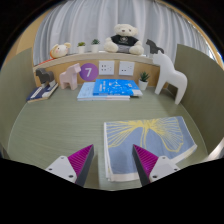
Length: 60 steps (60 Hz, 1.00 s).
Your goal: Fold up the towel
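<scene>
We note the gripper (112,163) nearest, fingers spread apart, holding nothing. The towel (148,144) lies flat on the table (50,125), its near edge between and right of the pink pads (82,158). We judge it soft, light, limp; a near corner offers the best pinch.

The towel's (146,141) near edge is hidden behind the right finger (153,161) at lower centre; its printed pattern is too blurred to read.
</scene>
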Motion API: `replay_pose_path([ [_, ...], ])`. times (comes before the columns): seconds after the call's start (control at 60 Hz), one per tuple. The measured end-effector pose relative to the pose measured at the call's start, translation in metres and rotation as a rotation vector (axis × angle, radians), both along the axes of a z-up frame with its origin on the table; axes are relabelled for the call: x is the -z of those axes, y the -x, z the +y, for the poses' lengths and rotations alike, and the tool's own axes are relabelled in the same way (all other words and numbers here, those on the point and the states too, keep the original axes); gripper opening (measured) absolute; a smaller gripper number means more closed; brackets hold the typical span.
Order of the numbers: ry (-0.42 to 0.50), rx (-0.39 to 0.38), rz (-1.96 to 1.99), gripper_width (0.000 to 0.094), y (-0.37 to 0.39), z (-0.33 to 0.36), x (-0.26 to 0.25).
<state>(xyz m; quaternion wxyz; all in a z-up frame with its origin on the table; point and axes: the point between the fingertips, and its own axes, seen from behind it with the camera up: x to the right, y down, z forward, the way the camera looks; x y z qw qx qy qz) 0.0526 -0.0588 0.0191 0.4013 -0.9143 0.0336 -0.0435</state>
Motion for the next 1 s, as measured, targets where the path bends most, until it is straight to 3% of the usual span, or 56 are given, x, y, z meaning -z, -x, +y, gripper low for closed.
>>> replay_pose_path([
  [0.1,0.033,-0.048,-0.011,0.0725,0.007,0.024,0.014],
  [0.217,0.099,-0.076,-0.026,0.0586,0.006,0.025,0.031],
  [0.283,0.086,-0.031,-0.004,0.0495,0.000,0.024,0.032],
  [0.417,0.059,0.028,-0.043,0.0073,-0.024,0.025,0.032],
  [0.667,0.113,-0.065,0.032,0.0045,-0.019,0.025,0.026],
  [0.817,0.049,-0.119,0.030,0.0045,-0.054,0.029,-0.040],
  [1.0,-0.011,-0.110,-0.084,0.0045,-0.162,0.035,-0.101],
])
